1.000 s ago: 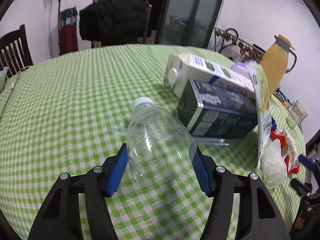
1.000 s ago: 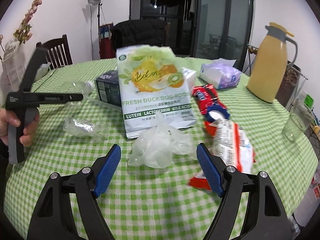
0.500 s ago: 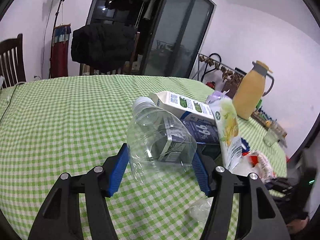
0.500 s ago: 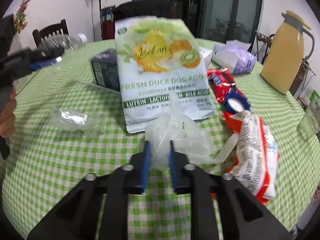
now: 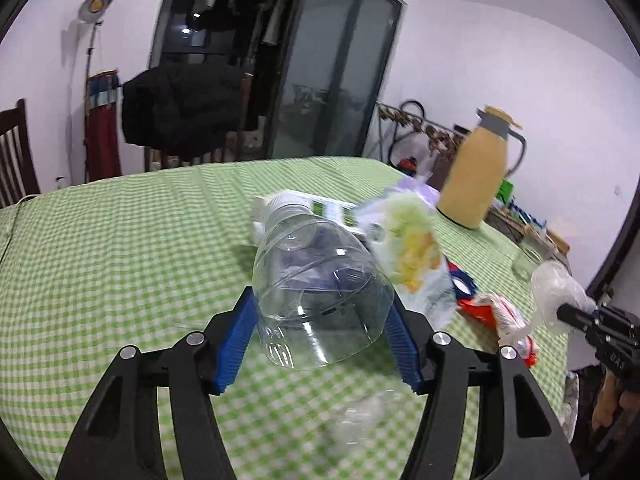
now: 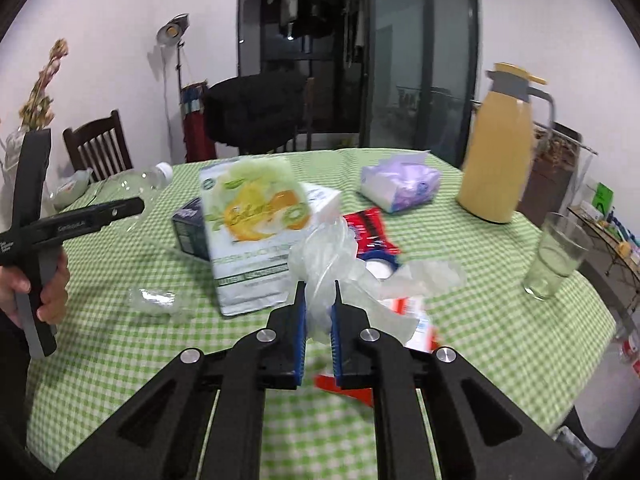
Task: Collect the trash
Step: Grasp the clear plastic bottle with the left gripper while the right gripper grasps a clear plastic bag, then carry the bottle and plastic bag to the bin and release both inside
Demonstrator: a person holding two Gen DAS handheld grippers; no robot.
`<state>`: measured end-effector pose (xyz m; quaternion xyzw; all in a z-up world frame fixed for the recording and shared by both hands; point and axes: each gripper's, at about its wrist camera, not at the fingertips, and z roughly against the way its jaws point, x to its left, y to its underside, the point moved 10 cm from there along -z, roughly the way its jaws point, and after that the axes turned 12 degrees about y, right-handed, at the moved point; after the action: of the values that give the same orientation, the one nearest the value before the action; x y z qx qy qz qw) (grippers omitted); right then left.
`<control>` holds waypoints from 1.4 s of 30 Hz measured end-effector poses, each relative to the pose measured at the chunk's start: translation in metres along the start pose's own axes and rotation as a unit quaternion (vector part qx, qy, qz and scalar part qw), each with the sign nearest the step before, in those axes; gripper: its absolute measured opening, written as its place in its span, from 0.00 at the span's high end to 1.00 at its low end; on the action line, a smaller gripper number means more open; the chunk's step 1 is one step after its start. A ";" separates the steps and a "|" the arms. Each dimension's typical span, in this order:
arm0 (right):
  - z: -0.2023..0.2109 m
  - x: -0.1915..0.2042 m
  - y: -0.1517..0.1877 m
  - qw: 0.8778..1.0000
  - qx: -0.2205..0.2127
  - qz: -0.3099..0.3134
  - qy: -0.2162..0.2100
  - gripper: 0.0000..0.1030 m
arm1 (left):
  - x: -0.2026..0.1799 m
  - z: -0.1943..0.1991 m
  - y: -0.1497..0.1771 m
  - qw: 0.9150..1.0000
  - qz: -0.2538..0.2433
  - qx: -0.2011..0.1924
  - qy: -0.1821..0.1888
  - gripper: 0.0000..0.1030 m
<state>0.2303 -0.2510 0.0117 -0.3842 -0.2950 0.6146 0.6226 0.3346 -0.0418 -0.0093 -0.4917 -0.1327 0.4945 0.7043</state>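
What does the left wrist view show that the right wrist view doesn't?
Left wrist only: the left gripper shut on the clear bottle, seen close up. Right wrist only: the right gripper shut on the plastic bag, and a crumpled wrapper lying on the tablecloth. Both: the dog food pouch and yellow jug.

A round table [image 6: 500, 320] draped in a green-and-white checked cloth carries a scatter of household items. A yellow thermos jug [image 6: 502, 148] stands upright near the far right edge, a glass [image 6: 556, 260] of pale liquid close by. A purple tissue pack [image 6: 400, 184] lies left of the jug. At centre, a dog-food bag [image 6: 252, 236] leans against two cartons [image 6: 188, 228] (one dark, one white), beside red wrappers [image 6: 368, 232] and a crumpled clear wrapper [image 6: 154, 300].
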 end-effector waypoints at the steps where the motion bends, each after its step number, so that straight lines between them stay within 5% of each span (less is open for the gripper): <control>1: 0.003 -0.012 0.000 1.000 -0.002 -0.010 0.005 0.90 | -0.010 -0.005 0.000 1.000 -0.007 0.007 0.002 0.42; 20: 0.064 -0.198 0.053 0.989 -0.016 -0.119 0.090 0.90 | -0.248 -0.069 0.007 0.987 -0.122 0.044 0.093 0.41; 42: 0.125 -0.385 0.181 0.953 0.031 -0.205 0.222 0.90 | -0.491 -0.167 0.108 0.940 -0.217 0.147 0.221 0.41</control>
<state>0.0009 -0.6276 -0.0343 -0.4228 -0.2024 0.3814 0.7967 0.1520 -0.5387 -0.0315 -0.4390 -0.0034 0.2229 0.8704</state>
